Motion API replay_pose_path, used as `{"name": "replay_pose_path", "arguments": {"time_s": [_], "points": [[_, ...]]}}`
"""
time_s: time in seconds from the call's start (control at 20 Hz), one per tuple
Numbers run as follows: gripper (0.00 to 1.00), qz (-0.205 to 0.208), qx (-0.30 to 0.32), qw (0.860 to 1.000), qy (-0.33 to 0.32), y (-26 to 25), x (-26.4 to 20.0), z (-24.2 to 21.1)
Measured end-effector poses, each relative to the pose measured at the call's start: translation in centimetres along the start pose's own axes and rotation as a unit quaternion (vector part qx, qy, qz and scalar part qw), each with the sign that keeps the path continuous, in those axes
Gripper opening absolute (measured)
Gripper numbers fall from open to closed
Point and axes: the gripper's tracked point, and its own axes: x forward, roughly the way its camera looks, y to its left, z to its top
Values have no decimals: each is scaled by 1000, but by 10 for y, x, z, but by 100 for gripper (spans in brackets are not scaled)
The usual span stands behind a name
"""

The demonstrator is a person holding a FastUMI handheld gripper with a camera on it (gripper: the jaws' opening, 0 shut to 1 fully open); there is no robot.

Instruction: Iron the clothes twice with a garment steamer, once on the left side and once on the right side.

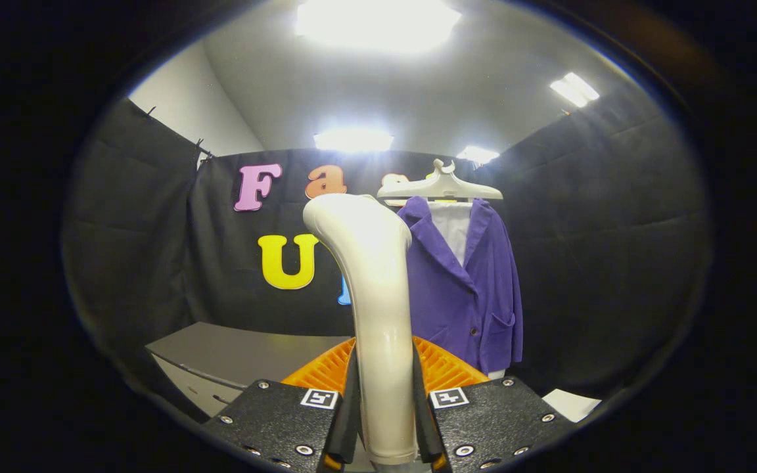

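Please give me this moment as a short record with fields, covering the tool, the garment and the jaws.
tool: cream garment steamer, upright, its head curving toward the wall
gripper: jaws closed on the steamer's handle, one on each side
garment: purple jacket over a white shirt, beyond the steamer
hanger: white, carries the jacket before the black cloth wall
behind the jaws: orange ribbed piece
beside it: grey table
contact: steamer apart from the jacket

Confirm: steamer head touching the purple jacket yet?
No. The steamer, clamped between the jaws, stands upright well short of the purple jacket hanging beyond.
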Motion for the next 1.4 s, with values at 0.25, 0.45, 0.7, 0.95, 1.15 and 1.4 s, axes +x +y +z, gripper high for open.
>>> {"name": "replay_pose_path", "arguments": {"time_s": [0.25, 0.45, 0.7, 0.95, 1.15, 1.4], "points": [[36, -36, 2, 999, -22, -23, 38, 26], [36, -65, 3, 997, -34, -38, 75, 42], [36, -101, -7, 994, -43, -58, 124, 54], [36, -120, -16, 992, -38, -64, 169, 51], [36, -134, -14, 990, -29, -69, 198, 40], [36, -150, -21, 988, -14, -76, 229, 16]]}}
